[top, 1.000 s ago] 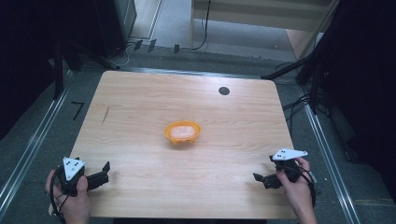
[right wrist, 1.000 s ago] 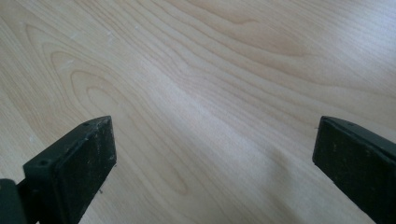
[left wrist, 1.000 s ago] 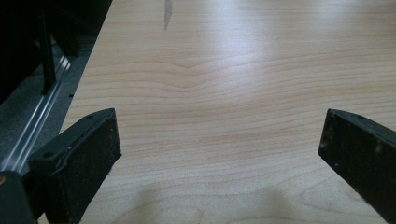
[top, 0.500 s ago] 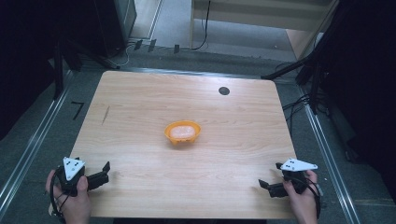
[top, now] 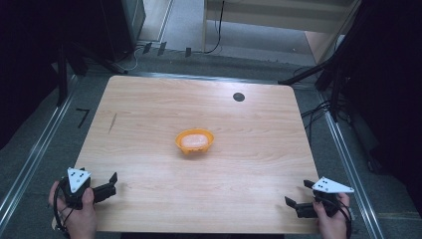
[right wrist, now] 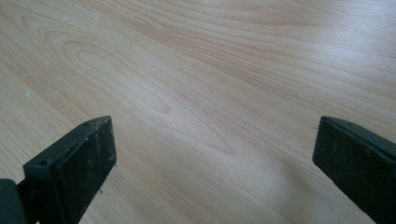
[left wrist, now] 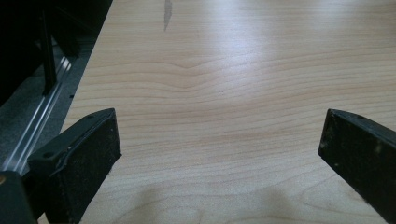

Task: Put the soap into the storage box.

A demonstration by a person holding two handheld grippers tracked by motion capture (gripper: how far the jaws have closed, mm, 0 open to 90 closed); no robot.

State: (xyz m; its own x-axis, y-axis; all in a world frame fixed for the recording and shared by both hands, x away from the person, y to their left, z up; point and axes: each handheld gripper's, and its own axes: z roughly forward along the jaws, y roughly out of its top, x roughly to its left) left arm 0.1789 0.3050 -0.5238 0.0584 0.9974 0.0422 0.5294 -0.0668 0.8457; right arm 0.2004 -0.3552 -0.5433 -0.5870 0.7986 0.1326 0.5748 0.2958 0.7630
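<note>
One bowl (top: 195,141) sits alone near the middle of the bench (top: 149,114), well apart from both of our grippers. It is orange, shallow, with a wavy rim, and something pale lies inside it; we cannot tell what. We judge it to be light plastic, stiff enough to lift by one edge but smooth, so it may slide on the wood or tip if pinched off-centre. The rim looks like the best hold: one jaw inside, one outside, at the near side, kept level so the contents stay put. Our left gripper (top: 106,186) rests at the near left corner, jaws spread wide with bare wood between them, as the left gripper view shows. Our right gripper (top: 299,200) sits at the near right corner, jaws likewise spread and empty. A small dark round spot (top: 239,97) marks the far side.
</note>
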